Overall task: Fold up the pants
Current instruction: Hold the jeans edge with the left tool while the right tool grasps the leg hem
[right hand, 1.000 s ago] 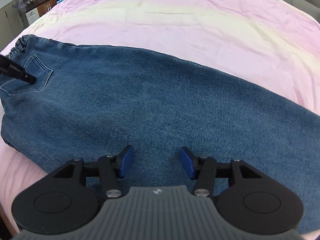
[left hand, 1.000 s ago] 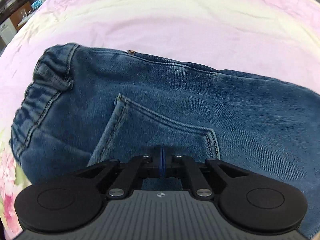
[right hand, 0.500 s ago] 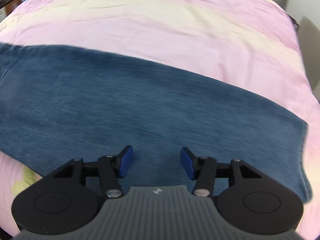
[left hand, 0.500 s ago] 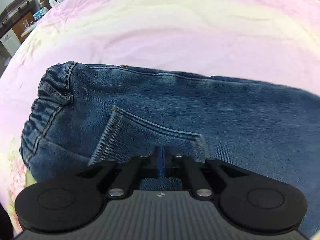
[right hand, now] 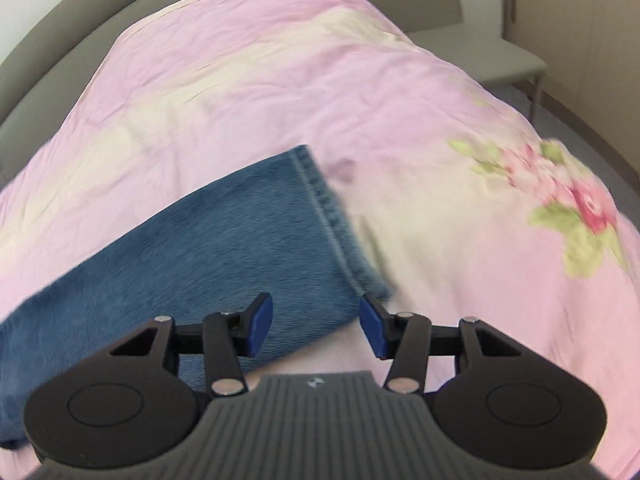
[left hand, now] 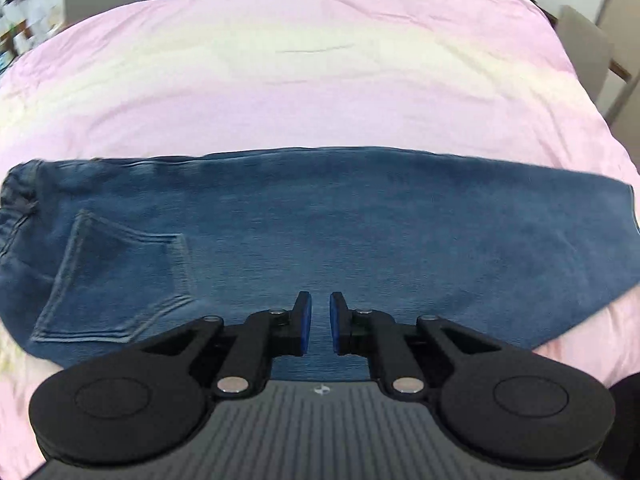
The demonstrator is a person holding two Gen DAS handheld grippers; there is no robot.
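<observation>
The blue denim pants (left hand: 320, 232) lie flat across a pink bedspread, folded lengthwise, waistband at the left and back pocket (left hand: 116, 276) facing up. My left gripper (left hand: 320, 324) hovers over the middle of the pants, its blue pads a small gap apart and empty. In the right wrist view the leg hem (right hand: 332, 220) ends near the middle of the frame. My right gripper (right hand: 316, 324) is open and empty above the near corner of that hem.
The pink and cream bedspread (left hand: 320, 80) covers the whole bed, with a flower print (right hand: 576, 208) at the right. A grey chair (right hand: 480, 52) stands beyond the bed's far right corner. A dark bed frame (right hand: 60, 40) runs along the far edge.
My left gripper has pulled back from the pocket area and opened slightly. My right gripper has swept right along the leg to the hem end, staying open.
</observation>
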